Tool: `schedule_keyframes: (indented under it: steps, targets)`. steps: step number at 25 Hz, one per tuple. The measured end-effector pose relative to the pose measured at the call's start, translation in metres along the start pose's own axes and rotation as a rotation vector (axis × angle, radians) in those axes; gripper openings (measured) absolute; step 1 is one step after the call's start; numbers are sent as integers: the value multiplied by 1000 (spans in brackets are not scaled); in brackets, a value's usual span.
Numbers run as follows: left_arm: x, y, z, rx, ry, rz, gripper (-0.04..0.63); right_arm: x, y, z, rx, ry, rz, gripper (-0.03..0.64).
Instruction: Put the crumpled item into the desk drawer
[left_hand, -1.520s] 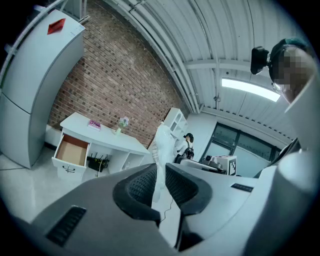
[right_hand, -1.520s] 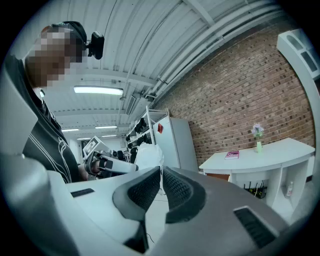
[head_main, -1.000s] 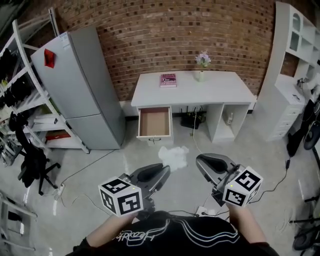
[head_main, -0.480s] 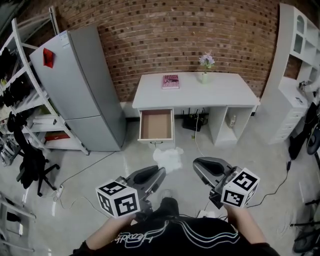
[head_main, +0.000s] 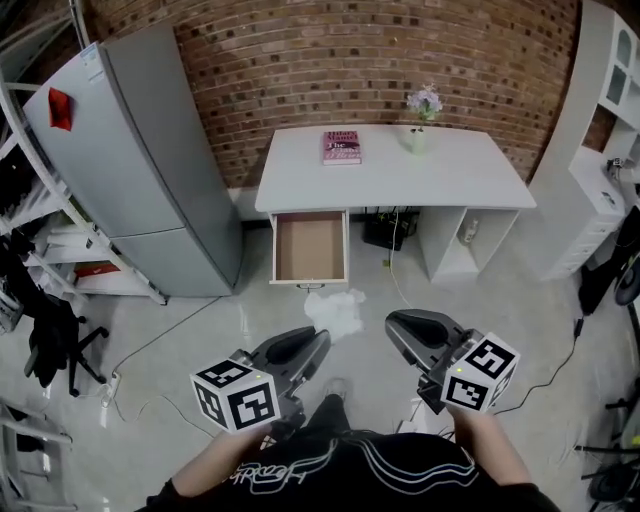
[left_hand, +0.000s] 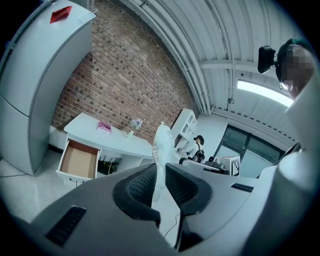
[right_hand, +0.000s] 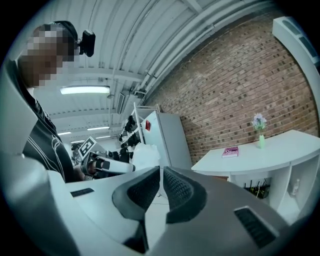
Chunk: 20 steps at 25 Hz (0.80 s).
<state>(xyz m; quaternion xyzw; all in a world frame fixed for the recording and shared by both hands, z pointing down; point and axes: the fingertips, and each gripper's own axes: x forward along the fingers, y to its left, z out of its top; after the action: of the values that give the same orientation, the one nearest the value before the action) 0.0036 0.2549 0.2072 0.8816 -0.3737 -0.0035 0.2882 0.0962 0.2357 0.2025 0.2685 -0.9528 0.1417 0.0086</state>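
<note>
We pinched the crumpled item (head_main: 335, 308) in our left claw (head_main: 318, 340), our right claw (head_main: 400, 325) closed and empty, near the open drawer (head_main: 310, 248).

white crumpled item (head_main: 335, 309), white desk (head_main: 455, 178), pink book (head_main: 340, 147) (red-brick wall (head_main: 300, 70))

**Crumpled item pinched in the air, drawer open**

The crumpled item (head_main: 336, 309) is a thin, white, wrinkled wad. The left gripper (left_hand: 161, 175) has its pads pressed on the wad's lower part, and the rest stands up past the jaw tips as a tall, narrow fold. It hangs above the floor, in front of the drawer (head_main: 310, 247) and apart from it. The drawer sits under the left end of the counter (head_main: 470, 180), pulled out toward the item. It has white sides, and its bare brown bottom faces up.
</note>
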Motion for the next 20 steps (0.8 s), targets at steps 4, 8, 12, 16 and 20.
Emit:
schedule_keyframes:
  steps: [4,8,12,16,20]
  targets:
    - [37,65,25,-44,44,-3,67,53,-52,-3,59,38,-35,51]
    - [83,131,51,-61,78,-2,67,105,-110,-5,99,74,-63,51]
    - [123,199,68,-93,111,6,67,160,-163,-6,125,104,-83,51]
    - [153,261,72,-122,148,9,67,207,-207,-16,134,149,-110,51]
    - [173,318,61,-166,182,33,67,241,-239,-37,163,192,-142,51]
